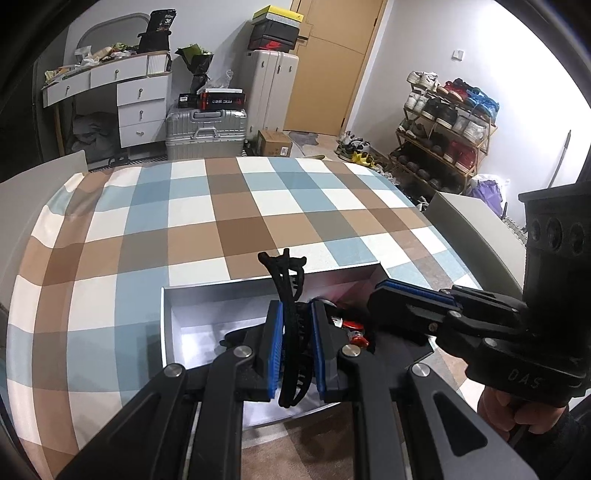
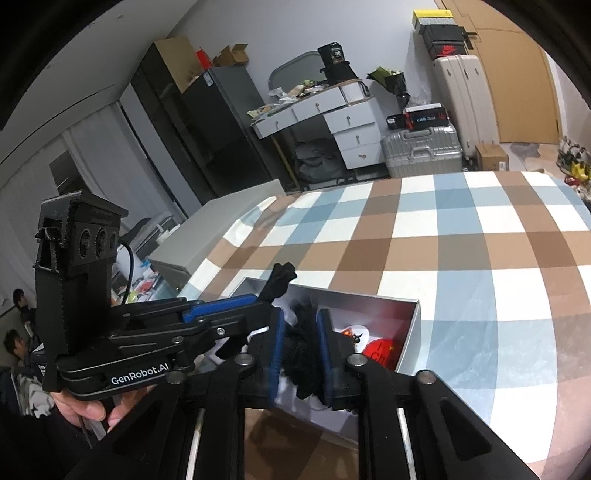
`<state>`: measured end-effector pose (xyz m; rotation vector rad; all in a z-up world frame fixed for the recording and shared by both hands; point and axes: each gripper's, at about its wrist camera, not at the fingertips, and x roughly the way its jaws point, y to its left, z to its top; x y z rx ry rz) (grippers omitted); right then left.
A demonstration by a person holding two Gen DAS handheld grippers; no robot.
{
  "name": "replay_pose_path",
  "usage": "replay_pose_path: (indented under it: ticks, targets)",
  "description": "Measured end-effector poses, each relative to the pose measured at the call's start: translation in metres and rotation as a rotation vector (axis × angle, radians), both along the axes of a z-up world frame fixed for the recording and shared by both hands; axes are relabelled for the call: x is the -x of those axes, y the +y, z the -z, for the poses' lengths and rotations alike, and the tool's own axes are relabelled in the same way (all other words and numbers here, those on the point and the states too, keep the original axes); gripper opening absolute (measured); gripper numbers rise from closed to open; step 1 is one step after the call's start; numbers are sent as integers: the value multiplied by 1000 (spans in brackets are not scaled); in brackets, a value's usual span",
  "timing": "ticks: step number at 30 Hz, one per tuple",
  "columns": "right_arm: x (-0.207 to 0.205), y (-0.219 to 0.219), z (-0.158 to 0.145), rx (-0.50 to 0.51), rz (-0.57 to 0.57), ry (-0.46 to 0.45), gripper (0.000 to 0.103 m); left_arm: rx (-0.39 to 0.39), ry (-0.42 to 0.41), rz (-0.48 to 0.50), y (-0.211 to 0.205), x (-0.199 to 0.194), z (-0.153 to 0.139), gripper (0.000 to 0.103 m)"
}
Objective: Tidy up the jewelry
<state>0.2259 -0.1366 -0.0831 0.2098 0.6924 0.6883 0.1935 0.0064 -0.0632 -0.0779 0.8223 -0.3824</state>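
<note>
Right wrist, tool [image 2: 300, 354] hiding black bundle [image 2: 301, 360]

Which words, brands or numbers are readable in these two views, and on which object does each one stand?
"GenRobot.AI": side of the left gripper, seen from the right wrist.
"DAS": body of the right gripper, seen from the left wrist.
"36": black bag on the white desk.
Print on the red item in the white box: partly hidden, unreadable.
Labels on the stacked shoe boxes: too small.

"GenRobot.AI" on left gripper [image 2: 266, 295]; "DAS" on right gripper [image 1: 380, 295].
</note>
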Motion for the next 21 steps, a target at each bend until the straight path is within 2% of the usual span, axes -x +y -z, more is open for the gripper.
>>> replay_pose_path:
  ticks: [3,6,8,9,10,11,12,17,18,19,21]
  targets:
    - [-3,5,2,28,9,3,12,-2,-6,22,-2,-2,0,10]
    - [-3,1,2,3,24,5,15,-19,-2,23,-3,-4,1,12]
    - [0,-3,-2,-3,43,-8,15,-19,-6,19,0,-4,0,24]
    - [3,-5,-4,-9,55,-18,17,-16,-8,11,2,-4,0,44]
    - [4,-7,-6,-14,61,-22,22,5,-24,-9,7,-1,-3,53]
    - [6,-8,-8,-20,66,-27,26,24,-39,-16,11,1,-5,53]
    - [9,-10,-11,-22,76,-36,35,30,-46,-20,12,3,-7,53]
    - [22,-16,-21,-40,113,-81,60,32,-109,-82,23,17,-19,55]
    - [25,-17,-24,-44,121,-95,67,23,-121,-96,24,20,-21,59]
    - [29,-17,-25,-46,129,-106,70,15,-134,-107,24,24,-22,65]
    - [37,-18,-29,-55,141,-136,85,-1,-157,-130,26,30,-25,69]
